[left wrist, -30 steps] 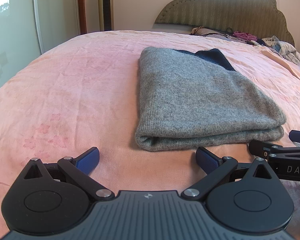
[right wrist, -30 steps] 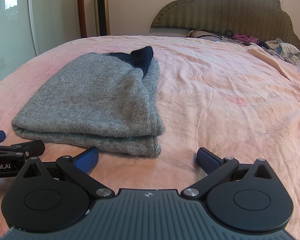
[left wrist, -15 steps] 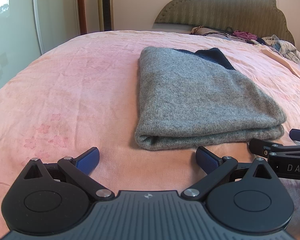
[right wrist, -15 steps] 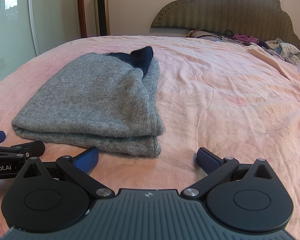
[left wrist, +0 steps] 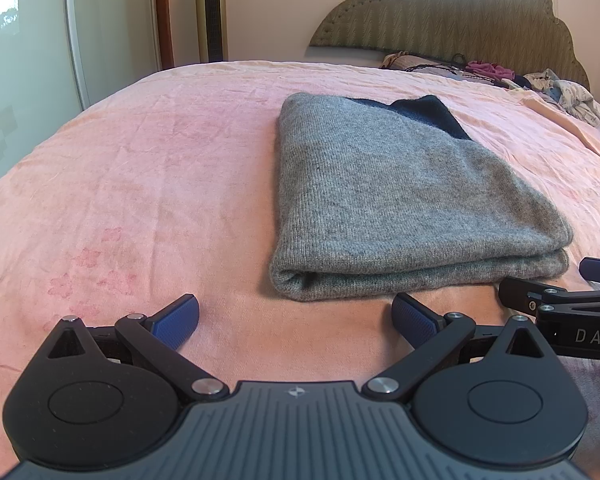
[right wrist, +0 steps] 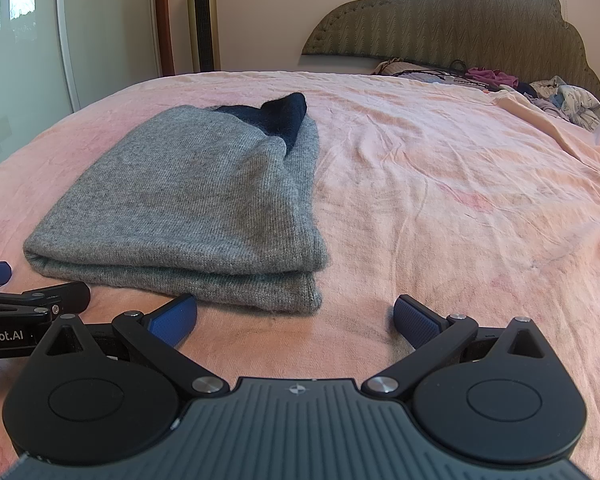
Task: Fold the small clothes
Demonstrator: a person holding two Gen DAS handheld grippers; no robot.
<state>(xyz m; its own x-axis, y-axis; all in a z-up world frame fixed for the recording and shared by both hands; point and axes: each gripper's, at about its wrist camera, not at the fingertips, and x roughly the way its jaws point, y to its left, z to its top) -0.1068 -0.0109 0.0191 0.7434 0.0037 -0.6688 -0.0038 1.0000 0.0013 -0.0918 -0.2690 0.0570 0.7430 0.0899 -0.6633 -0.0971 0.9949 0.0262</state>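
Note:
A grey knit garment (left wrist: 396,200) lies folded in a neat rectangle on the pink bedsheet (left wrist: 140,184), with a dark navy part showing at its far end. It also shows in the right wrist view (right wrist: 196,208). My left gripper (left wrist: 296,316) is open and empty, just short of the garment's near left corner. My right gripper (right wrist: 296,316) is open and empty, just short of the near right corner. Each gripper's tip shows at the edge of the other's view.
A pile of loose clothes (left wrist: 560,92) lies at the far right of the bed by the padded headboard (left wrist: 460,24). A tower fan (left wrist: 212,8) and a glass door (left wrist: 24,48) stand beyond the bed on the left. Bare sheet (right wrist: 480,200) spreads right of the garment.

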